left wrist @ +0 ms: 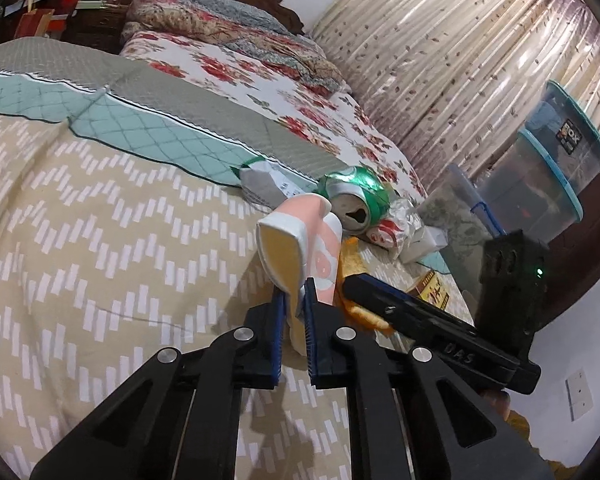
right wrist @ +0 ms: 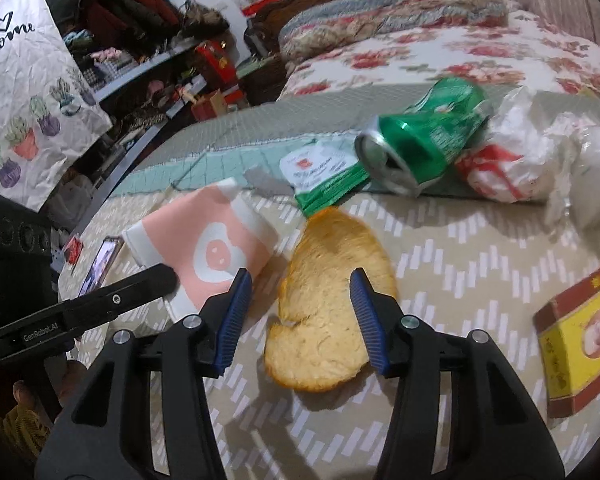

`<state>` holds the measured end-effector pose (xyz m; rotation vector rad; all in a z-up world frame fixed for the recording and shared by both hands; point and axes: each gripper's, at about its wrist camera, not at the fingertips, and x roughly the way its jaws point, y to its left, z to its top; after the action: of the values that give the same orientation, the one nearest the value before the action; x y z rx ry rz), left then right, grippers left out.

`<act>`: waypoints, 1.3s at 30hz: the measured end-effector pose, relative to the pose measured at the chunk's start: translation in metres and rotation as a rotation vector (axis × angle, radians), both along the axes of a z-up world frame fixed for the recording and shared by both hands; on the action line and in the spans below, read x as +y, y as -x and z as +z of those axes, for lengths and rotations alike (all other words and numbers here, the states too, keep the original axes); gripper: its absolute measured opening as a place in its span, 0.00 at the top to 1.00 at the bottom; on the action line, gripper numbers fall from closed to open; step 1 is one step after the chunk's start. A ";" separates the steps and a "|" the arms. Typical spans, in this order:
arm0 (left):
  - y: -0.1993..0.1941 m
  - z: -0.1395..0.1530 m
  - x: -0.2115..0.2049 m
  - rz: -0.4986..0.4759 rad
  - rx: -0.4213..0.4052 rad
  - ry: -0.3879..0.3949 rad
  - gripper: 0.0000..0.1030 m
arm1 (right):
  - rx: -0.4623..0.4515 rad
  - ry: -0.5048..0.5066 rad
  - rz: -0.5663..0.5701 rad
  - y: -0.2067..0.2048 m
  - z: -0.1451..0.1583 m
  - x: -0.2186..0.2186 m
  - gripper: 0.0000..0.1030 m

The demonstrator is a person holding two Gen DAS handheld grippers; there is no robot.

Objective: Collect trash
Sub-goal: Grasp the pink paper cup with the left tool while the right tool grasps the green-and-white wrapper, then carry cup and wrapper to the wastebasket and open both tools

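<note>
Left hand-held gripper (left wrist: 294,300) nearest the lens, blue pads clamped on the flattened pink carton (left wrist: 300,240), which is lifted at an angle above the bed (left wrist: 80,240). Right hand-held gripper (right wrist: 300,300) spread apart, straddling the orange peel (right wrist: 328,300) without pressing it. Beyond: green packet (right wrist: 324,178), crushed green can (right wrist: 420,144), crumpled wrapper (right wrist: 512,160); yellow box (right wrist: 580,340) far right.

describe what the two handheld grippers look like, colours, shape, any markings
Both are matte black plastic. The left gripper and the right gripper each have two angular fingers with triangular cut-outs, round silver pivot pins and ribbed blue pads lining the jaws. In the right wrist view the left one carries white "GenRobot.AI" lettering on its side; in the left wrist view the right one shows embossed "DAS" and a small green light.
</note>
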<state>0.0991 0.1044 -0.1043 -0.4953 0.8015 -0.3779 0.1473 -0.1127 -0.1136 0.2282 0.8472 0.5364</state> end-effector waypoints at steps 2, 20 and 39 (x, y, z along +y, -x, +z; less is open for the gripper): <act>0.003 -0.001 0.009 0.039 0.012 0.000 0.92 | -0.062 0.020 -0.020 0.007 0.010 -0.002 0.48; 0.020 -0.002 0.047 0.224 0.023 0.037 0.92 | -0.087 0.628 0.136 -0.085 0.007 0.117 0.57; 0.028 0.020 0.024 0.150 -0.025 -0.026 0.92 | -0.147 0.112 0.074 0.021 0.078 0.024 0.94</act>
<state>0.0709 0.1281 -0.0848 -0.5220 0.7395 -0.2343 0.1260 -0.0891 -0.0354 0.0542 0.7419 0.5665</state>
